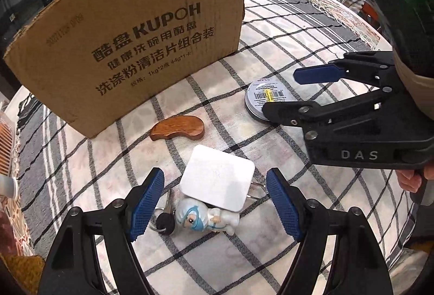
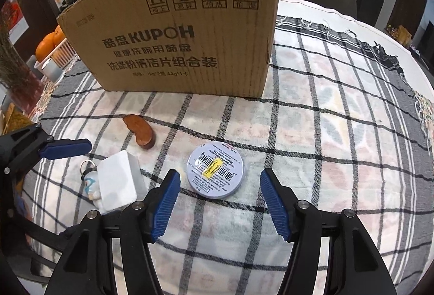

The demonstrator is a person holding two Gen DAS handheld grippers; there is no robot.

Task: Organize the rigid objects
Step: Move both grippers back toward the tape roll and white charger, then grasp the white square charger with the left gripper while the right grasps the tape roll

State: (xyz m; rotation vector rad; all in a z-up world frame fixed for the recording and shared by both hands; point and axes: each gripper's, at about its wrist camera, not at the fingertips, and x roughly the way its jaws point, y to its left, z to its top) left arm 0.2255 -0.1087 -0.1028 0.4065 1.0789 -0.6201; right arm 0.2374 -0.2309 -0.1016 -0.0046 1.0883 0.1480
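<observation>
A white square charger lies on top of a small white figurine keychain on the checked cloth. My left gripper is open, its blue pads on either side of both. A round tin with a barcode label lies just ahead of my right gripper, which is open and empty. A brown wooden piece lies beyond them. A tall cardboard box stands at the back. The charger, the wooden piece and the left gripper's fingertip show in the right wrist view.
The checked cloth covers a round table, and its fringed edge runs along the far right. A white basket with oranges and a vase of dried stems stand left of the box.
</observation>
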